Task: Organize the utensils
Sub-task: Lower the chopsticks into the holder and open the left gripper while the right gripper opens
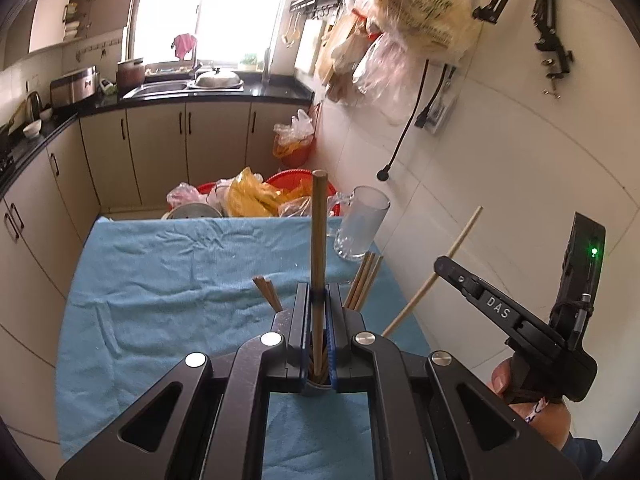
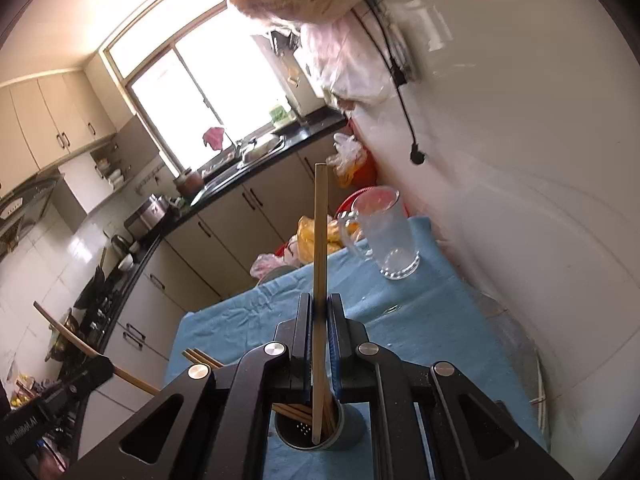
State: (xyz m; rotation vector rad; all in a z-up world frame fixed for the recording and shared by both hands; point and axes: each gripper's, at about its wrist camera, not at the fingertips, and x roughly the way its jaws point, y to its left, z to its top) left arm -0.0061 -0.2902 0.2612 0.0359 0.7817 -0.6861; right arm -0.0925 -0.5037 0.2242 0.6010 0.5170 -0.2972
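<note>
Two grippers, left gripper and right gripper, each clamped on one chopstick above holder; glass mug beyond on blue cloth.

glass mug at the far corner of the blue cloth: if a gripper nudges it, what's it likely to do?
The glass mug looks thick-walled with a heavy base, so it probably slides rather than tips. It stands on the wrinkled blue cloth, which may bunch and drag. It is near the table's far edge, so it could break if pushed off.
</note>
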